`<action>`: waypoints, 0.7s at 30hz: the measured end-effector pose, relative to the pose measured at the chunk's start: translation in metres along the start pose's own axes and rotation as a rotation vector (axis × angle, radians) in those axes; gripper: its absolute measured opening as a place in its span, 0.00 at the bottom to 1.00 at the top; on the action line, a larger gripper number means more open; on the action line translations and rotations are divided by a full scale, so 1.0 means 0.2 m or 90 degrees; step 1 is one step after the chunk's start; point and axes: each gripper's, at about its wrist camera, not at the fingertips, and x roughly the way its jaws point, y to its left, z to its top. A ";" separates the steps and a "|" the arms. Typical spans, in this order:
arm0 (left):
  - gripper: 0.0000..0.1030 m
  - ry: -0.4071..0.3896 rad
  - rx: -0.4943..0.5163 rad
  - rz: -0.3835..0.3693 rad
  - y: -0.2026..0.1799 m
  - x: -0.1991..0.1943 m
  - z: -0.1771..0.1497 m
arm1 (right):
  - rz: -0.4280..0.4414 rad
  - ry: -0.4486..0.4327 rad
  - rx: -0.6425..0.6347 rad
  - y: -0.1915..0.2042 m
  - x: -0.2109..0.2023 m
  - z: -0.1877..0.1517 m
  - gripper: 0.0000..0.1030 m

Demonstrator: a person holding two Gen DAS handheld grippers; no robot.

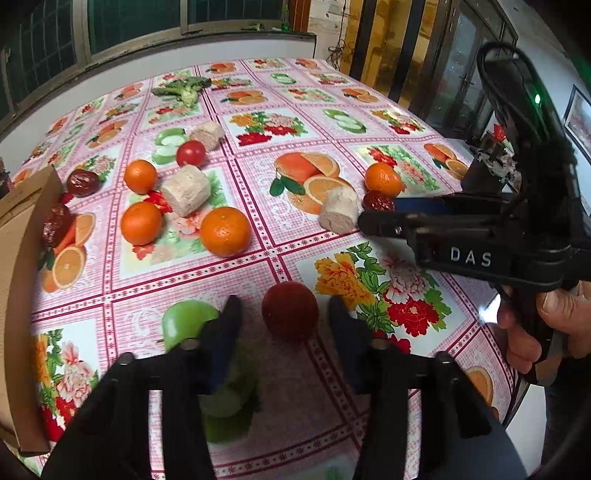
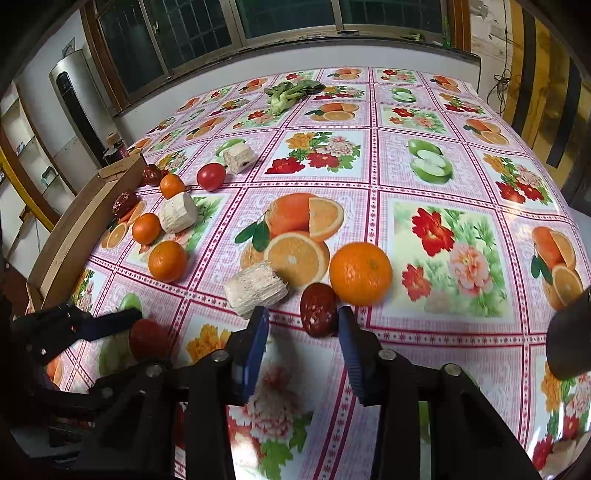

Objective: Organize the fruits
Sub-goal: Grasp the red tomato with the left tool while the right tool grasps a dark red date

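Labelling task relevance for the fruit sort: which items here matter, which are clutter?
Job: mandarins, red dates, dark red fruit, tomato, cardboard box.
Clutter: leafy green vegetable, pale cylindrical chunks.

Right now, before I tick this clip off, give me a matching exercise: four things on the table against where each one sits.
Things:
1 broccoli
2 cardboard box
3 frontmost date
4 tomato

Places:
A inside the open right hand-held gripper
B far end, near the window
C beside a pale chunk
D left edge of the table

Pairs: 1-B; 2-D; 3-A; 4-C
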 end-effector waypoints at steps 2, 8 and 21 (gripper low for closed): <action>0.27 -0.002 0.000 -0.002 0.00 0.00 0.01 | 0.002 0.000 -0.003 0.00 0.01 0.01 0.28; 0.26 -0.003 -0.005 -0.010 0.01 0.00 0.02 | 0.006 0.001 0.001 0.00 0.01 0.01 0.20; 0.26 -0.021 -0.024 0.017 0.11 -0.11 -0.03 | 0.045 -0.011 -0.006 0.17 -0.12 -0.07 0.20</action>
